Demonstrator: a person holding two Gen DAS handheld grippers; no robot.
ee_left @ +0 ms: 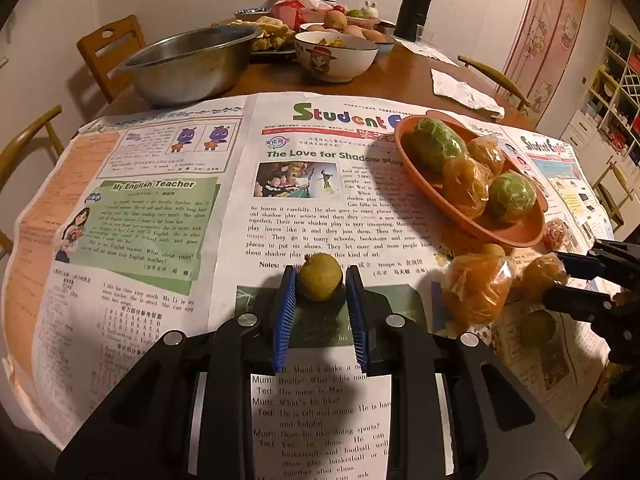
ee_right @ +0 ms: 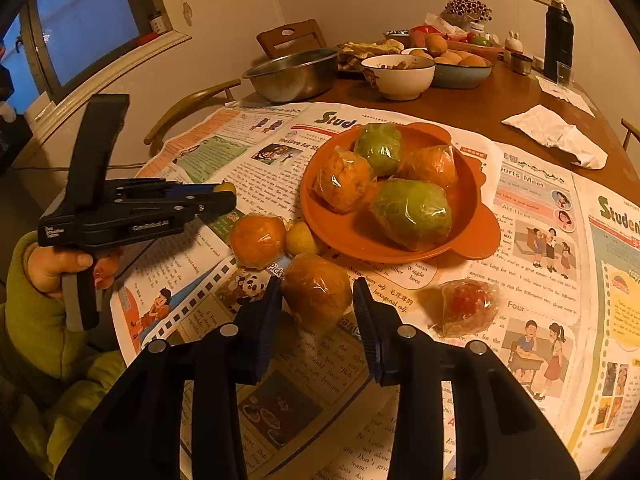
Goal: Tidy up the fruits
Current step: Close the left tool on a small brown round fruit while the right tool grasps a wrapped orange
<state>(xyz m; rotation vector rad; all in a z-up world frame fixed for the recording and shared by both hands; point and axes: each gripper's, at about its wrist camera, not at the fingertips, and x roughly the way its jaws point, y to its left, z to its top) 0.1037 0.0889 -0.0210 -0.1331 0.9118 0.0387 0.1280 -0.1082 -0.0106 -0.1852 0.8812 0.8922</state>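
Observation:
My left gripper [ee_left: 320, 280] is shut on a small yellow-green round fruit [ee_left: 320, 276] just above the newspaper; the right wrist view shows that gripper [ee_right: 226, 196] from the side, held by a hand in a green sleeve. My right gripper [ee_right: 316, 296] is shut on a plastic-wrapped brownish-orange fruit [ee_right: 316, 290], with a blue pad against each side. Beyond it an orange plate [ee_right: 476, 248] holds two wrapped green fruits and two wrapped orange ones. A wrapped orange [ee_right: 258, 240], a small yellow fruit [ee_right: 300, 238] and a wrapped red fruit [ee_right: 468, 304] lie loose on the paper.
Newspaper sheets [ee_left: 160, 208] cover the near half of the wooden table. Farther back stand a steel bowl [ee_left: 192, 64], a white bowl [ee_left: 336, 56], dishes of food and a dark thermos [ee_left: 414, 8]. A crumpled napkin [ee_right: 560, 136] lies at the right. Wooden chairs ring the table.

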